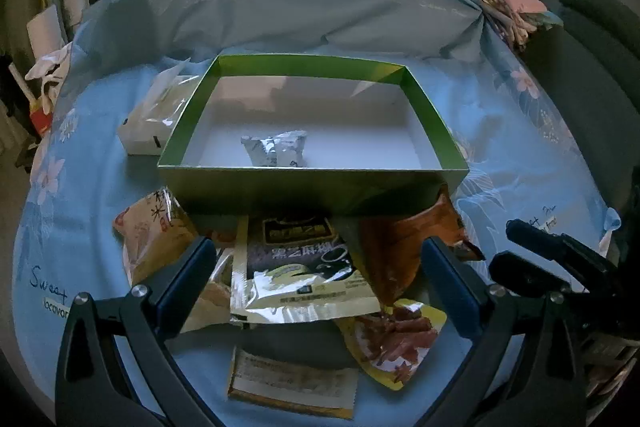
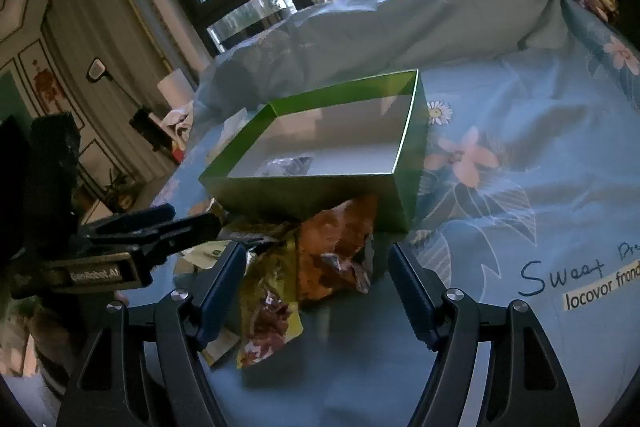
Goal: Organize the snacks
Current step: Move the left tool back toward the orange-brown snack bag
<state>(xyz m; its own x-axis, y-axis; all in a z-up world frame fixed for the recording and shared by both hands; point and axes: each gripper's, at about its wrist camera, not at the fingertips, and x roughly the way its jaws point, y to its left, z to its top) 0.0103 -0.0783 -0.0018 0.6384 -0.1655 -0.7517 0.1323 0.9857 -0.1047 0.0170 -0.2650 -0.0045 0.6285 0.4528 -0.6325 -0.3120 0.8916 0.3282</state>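
Both the left hand-held gripper [image 1: 318,269] and the right hand-held gripper [image 2: 316,283] hover spread and empty over the heaped foil snack packets [image 1: 296,275], presumably picking what joins the silver pouch [image 1: 276,148] in the green cardboard box [image 1: 312,183] (on the floral bed sheet [image 1: 532,163]).

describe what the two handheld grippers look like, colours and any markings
Both the left gripper and the right gripper have black angular frames with silver pivot bolts and dark blue ribbed finger pads. The left one's body carries a white "GenRobot.AI" label, seen from the right wrist.
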